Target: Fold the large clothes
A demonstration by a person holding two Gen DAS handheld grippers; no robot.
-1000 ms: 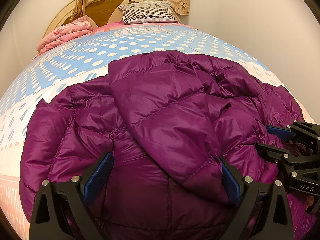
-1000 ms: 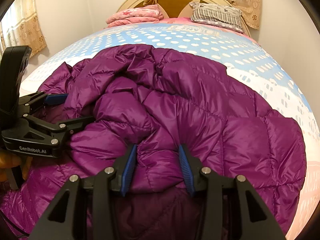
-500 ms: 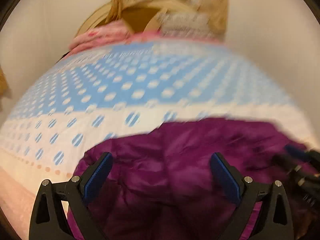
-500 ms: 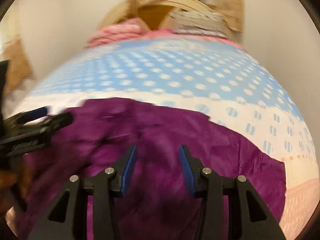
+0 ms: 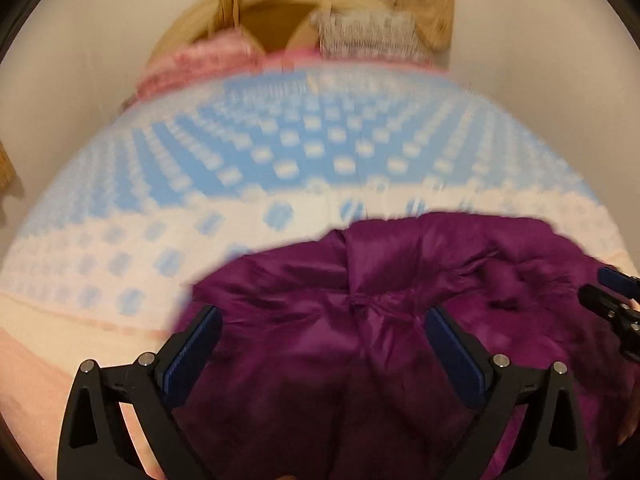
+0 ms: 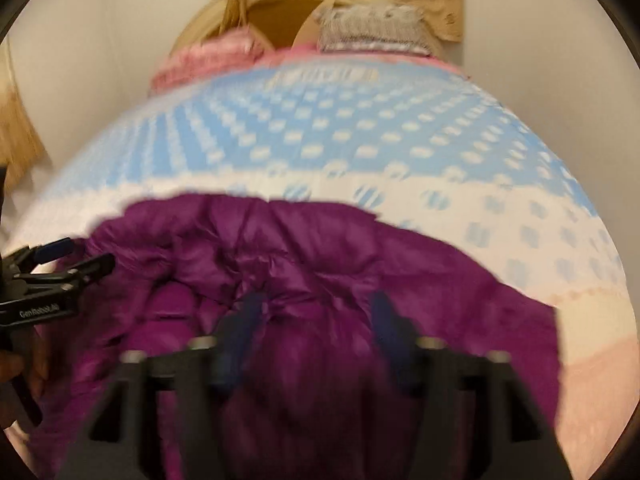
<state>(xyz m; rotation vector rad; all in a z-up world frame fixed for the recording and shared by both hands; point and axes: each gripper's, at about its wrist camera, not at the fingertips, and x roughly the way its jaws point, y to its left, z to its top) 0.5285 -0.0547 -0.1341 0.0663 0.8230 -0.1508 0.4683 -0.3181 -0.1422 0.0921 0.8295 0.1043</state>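
A purple quilted down jacket (image 5: 380, 320) lies bunched at the near end of the bed; it also shows in the right wrist view (image 6: 320, 280). My left gripper (image 5: 322, 336) is open, its blue pads wide apart above the jacket, holding nothing. My right gripper (image 6: 314, 320) is blurred, its jaws apart over the jacket folds, with nothing pinched between them. Each gripper shows at the edge of the other's view: the right one (image 5: 616, 300), the left one (image 6: 60, 264).
The bed (image 5: 280, 168) has a blue and white dotted cover with a pink border at the near end. A pink folded blanket (image 5: 200, 64) and a grey striped pillow (image 5: 368, 36) lie by the headboard. Walls stand on both sides.
Both grippers pulled back and tilted up; the jacket now fills only the lower part of each view. The right gripper's jaws opened wider, letting go of the fold they were pinching.
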